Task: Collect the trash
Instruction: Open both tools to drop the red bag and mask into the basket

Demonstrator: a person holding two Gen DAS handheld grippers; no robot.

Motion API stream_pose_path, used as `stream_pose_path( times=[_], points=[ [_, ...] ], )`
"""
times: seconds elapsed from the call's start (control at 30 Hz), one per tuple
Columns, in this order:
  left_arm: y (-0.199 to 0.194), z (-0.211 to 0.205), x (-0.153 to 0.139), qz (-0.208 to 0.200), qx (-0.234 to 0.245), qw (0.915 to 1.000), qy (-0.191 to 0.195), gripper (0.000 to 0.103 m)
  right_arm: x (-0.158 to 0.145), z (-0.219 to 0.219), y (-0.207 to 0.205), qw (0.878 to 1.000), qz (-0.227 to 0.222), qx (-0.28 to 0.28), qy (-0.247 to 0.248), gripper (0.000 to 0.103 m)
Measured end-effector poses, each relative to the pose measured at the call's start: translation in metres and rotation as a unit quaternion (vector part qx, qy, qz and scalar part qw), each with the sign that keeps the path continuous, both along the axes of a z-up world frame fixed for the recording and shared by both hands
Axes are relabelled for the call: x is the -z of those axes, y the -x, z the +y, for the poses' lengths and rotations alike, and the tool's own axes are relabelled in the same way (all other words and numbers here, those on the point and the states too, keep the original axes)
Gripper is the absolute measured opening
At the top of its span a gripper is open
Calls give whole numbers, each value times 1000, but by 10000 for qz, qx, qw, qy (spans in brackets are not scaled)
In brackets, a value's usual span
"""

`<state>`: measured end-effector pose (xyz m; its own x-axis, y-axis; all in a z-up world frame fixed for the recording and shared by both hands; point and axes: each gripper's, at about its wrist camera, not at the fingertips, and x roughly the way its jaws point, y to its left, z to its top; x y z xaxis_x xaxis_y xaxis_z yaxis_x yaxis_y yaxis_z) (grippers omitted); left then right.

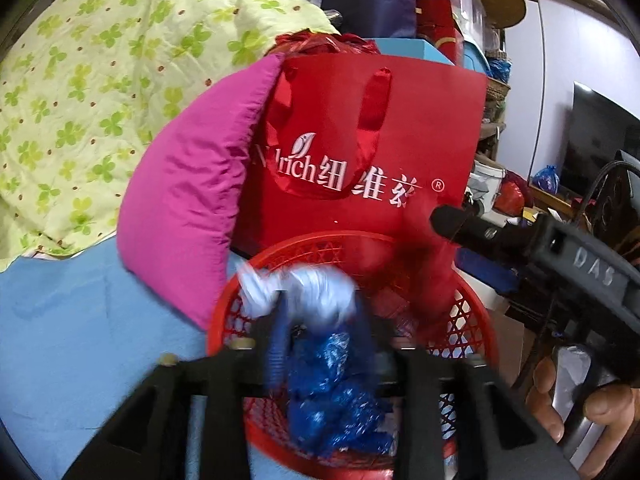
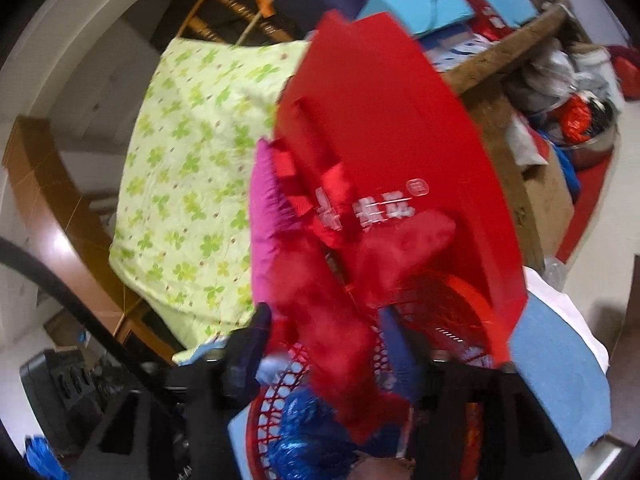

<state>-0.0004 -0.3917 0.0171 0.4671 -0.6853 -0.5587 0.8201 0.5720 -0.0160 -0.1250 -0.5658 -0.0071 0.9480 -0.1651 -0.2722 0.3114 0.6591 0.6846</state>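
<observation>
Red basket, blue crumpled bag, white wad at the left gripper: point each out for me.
red basket (image 1: pixel 472 322): left wrist view, on its right lattice wall.
blue crumpled bag (image 1: pixel 336 404): left wrist view, middle of the foil-like bundle.
white wad (image 1: pixel 308 292): left wrist view, centre of the blurred white lump.

White print on the red gift bag, left wrist view: partly covered Latin letters ending "rich", then Chinese characters 纽 and 维, a third one blurred, and a circled ® at the end. A small white bird-leaf logo sits above the letters. Raised letters "DAS" on the right gripper body. Right wrist view: bag print too blurred to read.
</observation>
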Motion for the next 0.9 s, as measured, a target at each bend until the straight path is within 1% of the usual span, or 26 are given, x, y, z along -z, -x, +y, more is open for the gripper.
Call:
stream_pose_path(
  times=[0.03, 0.07, 0.1, 0.17, 0.23, 0.3, 0.4, 0.6, 0.77, 0.9],
  points=[
    [1, -1, 1, -57, -31, 10000, 17, 60, 1, -3, 2, 10000, 3, 50, -29, 68],
    [2, -1, 2, -85, -48, 10000, 18, 64, 2, -6, 4, 9999, 10, 111, -51, 68],
    [3, -1, 3, -110, -42, 9999, 20, 66, 3, -9, 6, 9998, 15, 173, -65, 68],
    [6, 4, 5, -162, -9, 9999, -37, 67, 3, -11, 8, 9997, 22, 235, -50, 68],
    [8, 9, 6, -234, -66, 9996, -127, 75, 2, -9, 10, 9996, 41, 266, 25, 68],
    [12, 21, 6, -309, -157, 9993, -159, 78, 0, -5, 10, 9994, 86, 287, 167, 68],
    [14, 40, 5, -370, -354, 9984, -218, 83, -5, 6, 6, 9984, 162, 286, 456, 68],
    [19, 74, -2, -467, -814, 9951, -327, 87, -13, 31, 1, 9932, 308, 343, 1065, 68],
    [25, 102, -12, -600, -1131, 9911, -372, 90, -12, 44, 2, 9917, 334, 321, 1197, 68],
    [30, 120, -19, -594, -1230, 9901, -335, 91, -14, 54, 7, 9893, 296, 398, 1372, 68]
  ],
)
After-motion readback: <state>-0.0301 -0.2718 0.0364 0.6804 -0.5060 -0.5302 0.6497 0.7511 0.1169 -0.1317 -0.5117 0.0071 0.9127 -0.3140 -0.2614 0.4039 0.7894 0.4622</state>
